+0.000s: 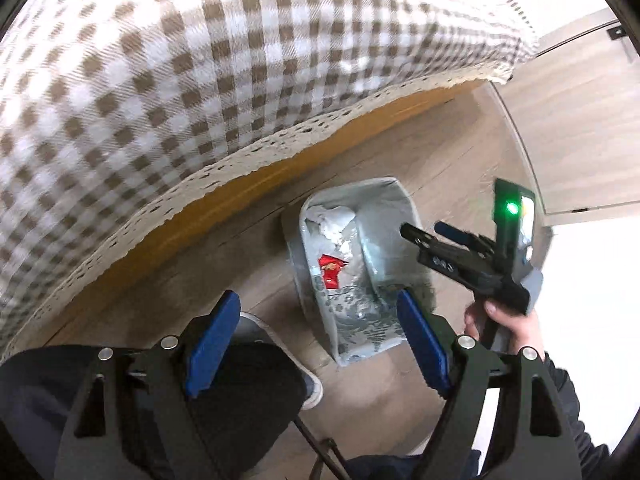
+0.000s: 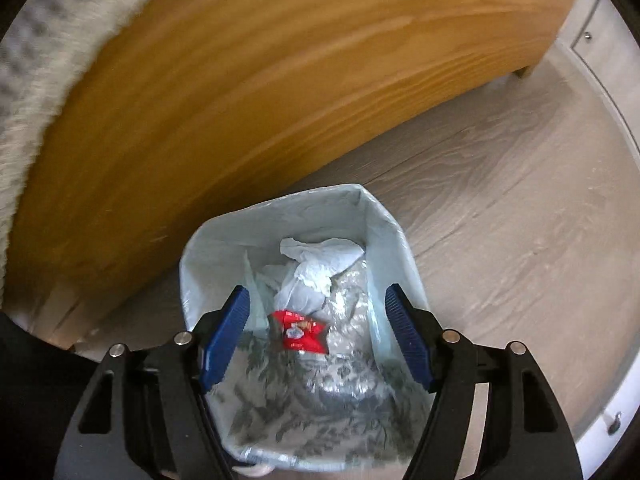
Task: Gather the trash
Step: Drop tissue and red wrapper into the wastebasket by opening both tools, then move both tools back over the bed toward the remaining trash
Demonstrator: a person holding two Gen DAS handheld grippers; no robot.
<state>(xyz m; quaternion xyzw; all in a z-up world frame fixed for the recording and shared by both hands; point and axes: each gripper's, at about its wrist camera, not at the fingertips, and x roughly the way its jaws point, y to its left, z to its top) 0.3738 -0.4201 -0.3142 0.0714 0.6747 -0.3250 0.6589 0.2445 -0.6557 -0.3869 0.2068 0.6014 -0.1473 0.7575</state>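
The trash bin (image 2: 304, 320) stands on the grey wood-look floor (image 2: 500, 240), close beside the orange-brown wooden side of the bed (image 2: 280, 80); a pale liner covers its rim and walls; inside lie crumpled white paper (image 2: 316, 268), a clear plastic wrap and a red wrapper (image 2: 302, 330), the wrapper on top of the heap near the middle of the bin.

The right claw (image 2: 318, 332) hangs directly over the open mouth of the bin, pointing steeply down; its blue pads (image 2: 226, 340) stand wide apart with nothing gripped, and the red wrapper lies loose below the gap, touching neither pad.

In the left wrist view the left claw (image 1: 318, 344) is also released, its blue pads (image 1: 212, 344) spread and empty; it sits beside the near end of the bin rather than over it, above a dark trouser leg and a grey shoe (image 1: 280, 344); the bin (image 1: 348, 264) shows here at centre, and the other claw (image 1: 430, 240) reaches over its far right edge, carried by a hand (image 1: 508, 328).

The checked bedspread (image 1: 200, 80) with its lace hem (image 1: 240, 164) overhangs the bed side, above the bin's left; bare floor lies open on the bin's right side and beyond it, up to a pale cabinet front (image 2: 600, 40) and a wall edge.
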